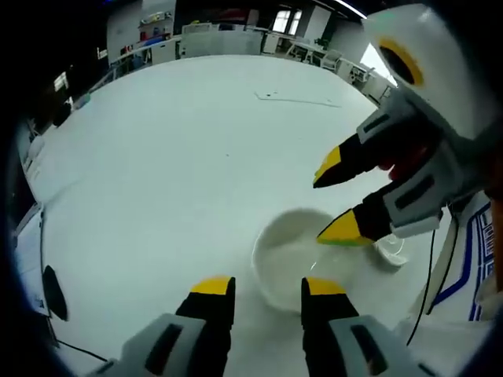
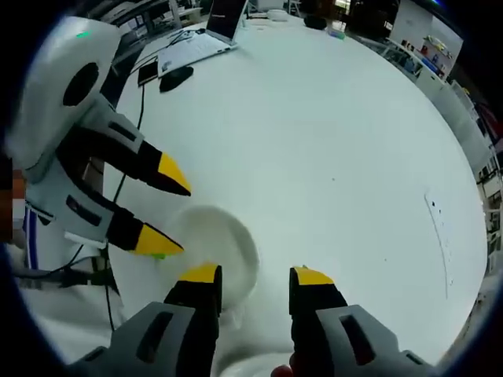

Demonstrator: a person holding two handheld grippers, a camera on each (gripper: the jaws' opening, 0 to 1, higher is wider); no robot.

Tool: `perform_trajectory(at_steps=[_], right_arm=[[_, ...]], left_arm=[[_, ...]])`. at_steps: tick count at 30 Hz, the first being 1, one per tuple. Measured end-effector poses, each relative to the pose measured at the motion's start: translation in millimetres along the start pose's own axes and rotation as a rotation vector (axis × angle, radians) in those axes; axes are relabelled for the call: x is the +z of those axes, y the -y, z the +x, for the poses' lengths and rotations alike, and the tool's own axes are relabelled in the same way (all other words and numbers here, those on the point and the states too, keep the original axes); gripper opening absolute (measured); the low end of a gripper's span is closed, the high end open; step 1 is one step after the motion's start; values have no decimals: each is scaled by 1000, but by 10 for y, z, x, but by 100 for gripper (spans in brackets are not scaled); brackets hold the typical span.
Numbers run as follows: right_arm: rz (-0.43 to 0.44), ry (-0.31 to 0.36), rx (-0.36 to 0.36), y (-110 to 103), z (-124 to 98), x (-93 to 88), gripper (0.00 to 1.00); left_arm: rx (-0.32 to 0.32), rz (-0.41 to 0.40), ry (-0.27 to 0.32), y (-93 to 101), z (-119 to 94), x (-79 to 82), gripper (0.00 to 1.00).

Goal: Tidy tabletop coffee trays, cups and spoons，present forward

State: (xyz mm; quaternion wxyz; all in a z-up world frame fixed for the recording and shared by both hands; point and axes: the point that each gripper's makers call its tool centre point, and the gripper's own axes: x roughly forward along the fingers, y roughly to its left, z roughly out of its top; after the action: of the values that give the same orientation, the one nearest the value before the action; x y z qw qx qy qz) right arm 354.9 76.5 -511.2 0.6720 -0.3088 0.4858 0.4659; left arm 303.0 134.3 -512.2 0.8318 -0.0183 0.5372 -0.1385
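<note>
Guessing the white cup (image 1: 295, 259) is light, rigid, slick and chippy, so pinch its rim; left gripper (image 1: 267, 289) and right gripper (image 2: 255, 275) both gape, holding nothing.

Both views evenly lit from overhead; white table (image 1: 181, 173) slightly washed out w/ glare, shadows soft. Strong fisheye bending at edges; upper background dim, blurred.

Both claws hang with jaws parted and yellow tips empty, the left claw (image 1: 269, 287) pointing forward while the right claw (image 2: 256, 275) crosses in front of it from the right.
</note>
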Motion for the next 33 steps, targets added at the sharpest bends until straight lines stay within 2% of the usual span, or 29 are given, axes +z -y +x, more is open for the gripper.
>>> perform_trajectory(at_steps=[2, 9, 13, 17, 19, 26, 30, 33], right_arm=[[12, -9, -7, 28, 32, -14, 34], [47, -27, -6, 44, 109, -43, 32], [65, -44, -12, 27, 131, -56, 31], [55, -53, -14, -3, 131, -94, 28], [52, -57, -14, -1, 146, -104, 27], [53, -69, -16, -28, 195, -130, 23], [93, -73, -22, 3, 224, -170, 20], [121, -67, -18, -31, 245, -184, 13]], left_arm=[[28, 1, -6, -31, 25, -3, 35], [49, -1, -40, -14, 76, -41, 35], [81, -3, -79, -40, 102, -84, 36], [97, -12, -73, -57, 75, -65, 35], [106, -14, -89, -121, 97, -18, 34], [102, -56, -104, -81, 102, -91, 22], [122, -91, -107, -143, 158, 2, 18], [134, -103, -109, -118, 181, 26, 14]])
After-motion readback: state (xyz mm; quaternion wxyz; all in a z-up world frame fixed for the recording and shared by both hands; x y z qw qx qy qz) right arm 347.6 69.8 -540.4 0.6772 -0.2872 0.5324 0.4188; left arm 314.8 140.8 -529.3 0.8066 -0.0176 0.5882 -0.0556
